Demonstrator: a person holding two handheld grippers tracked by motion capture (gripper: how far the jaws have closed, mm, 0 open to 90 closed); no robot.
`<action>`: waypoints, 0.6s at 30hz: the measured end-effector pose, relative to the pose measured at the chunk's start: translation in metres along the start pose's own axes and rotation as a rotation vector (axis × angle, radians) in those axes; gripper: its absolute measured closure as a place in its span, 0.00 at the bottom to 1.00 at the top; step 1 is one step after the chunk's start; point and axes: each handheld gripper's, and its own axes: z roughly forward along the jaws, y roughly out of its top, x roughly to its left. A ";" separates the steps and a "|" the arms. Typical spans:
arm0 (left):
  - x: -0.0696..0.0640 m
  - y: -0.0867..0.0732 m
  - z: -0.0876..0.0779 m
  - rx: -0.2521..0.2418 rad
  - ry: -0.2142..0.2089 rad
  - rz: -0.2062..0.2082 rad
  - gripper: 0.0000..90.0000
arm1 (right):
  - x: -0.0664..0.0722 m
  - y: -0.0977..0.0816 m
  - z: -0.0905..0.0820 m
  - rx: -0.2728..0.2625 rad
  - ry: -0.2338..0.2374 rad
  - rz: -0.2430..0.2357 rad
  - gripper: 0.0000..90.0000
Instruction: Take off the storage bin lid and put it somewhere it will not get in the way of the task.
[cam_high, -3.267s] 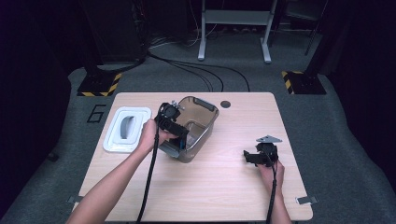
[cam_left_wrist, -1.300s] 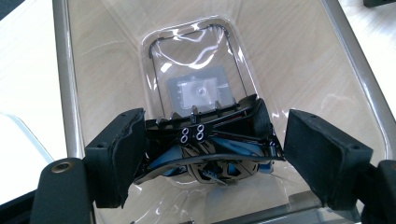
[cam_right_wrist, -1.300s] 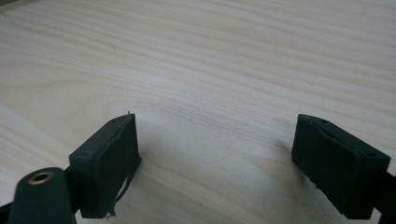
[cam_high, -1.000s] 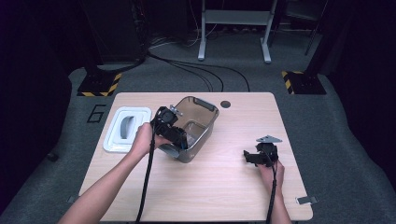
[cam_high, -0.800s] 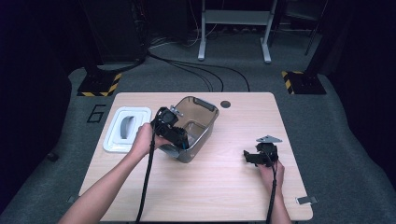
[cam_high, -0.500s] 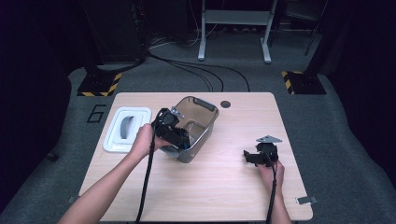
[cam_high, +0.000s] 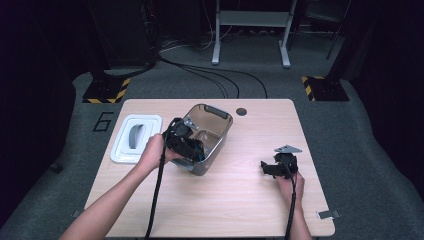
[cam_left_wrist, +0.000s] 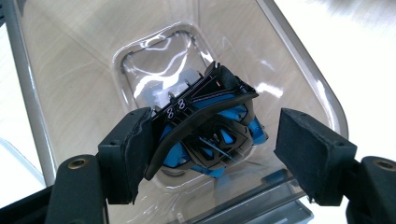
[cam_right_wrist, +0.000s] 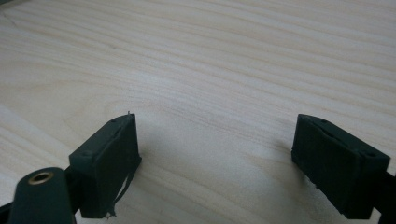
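Observation:
A clear plastic container (cam_high: 216, 112) stands in the middle of the wooden table. My left gripper (cam_high: 192, 149) leans over its near left rim and points down into it. In the left gripper view a black and blue object (cam_left_wrist: 212, 135) marked "88" lies on the bottom of the container (cam_left_wrist: 70, 56). It sits between the jaws of my left gripper (cam_left_wrist: 210, 161): the left pad (cam_left_wrist: 128, 154) is right against it and the right pad stands well clear. My right gripper (cam_high: 274, 168) rests at the table's right side, and its open jaws frame bare wood (cam_right_wrist: 215, 158).
A white lid (cam_high: 125, 150) with a grey handle lies on the table left of the container. A round dark hole (cam_high: 241, 111) sits near the table's far edge. Beyond the table, cables and a metal stand's legs (cam_high: 250, 35) cross the floor.
My left gripper has tipped further over the container's near rim and reached slightly deeper inside. The right gripper has stayed where it was.

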 end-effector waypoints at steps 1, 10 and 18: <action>0.001 0.000 0.000 -0.001 -0.002 -0.004 0.31 | 0.000 0.000 0.000 0.000 0.000 0.000 0.15; 0.002 -0.003 -0.001 0.000 -0.005 0.004 0.32 | 0.000 0.000 0.000 0.000 0.000 0.000 0.15; 0.007 -0.009 -0.002 0.000 -0.001 -0.011 0.32 | 0.000 0.000 0.000 0.000 0.000 0.001 0.15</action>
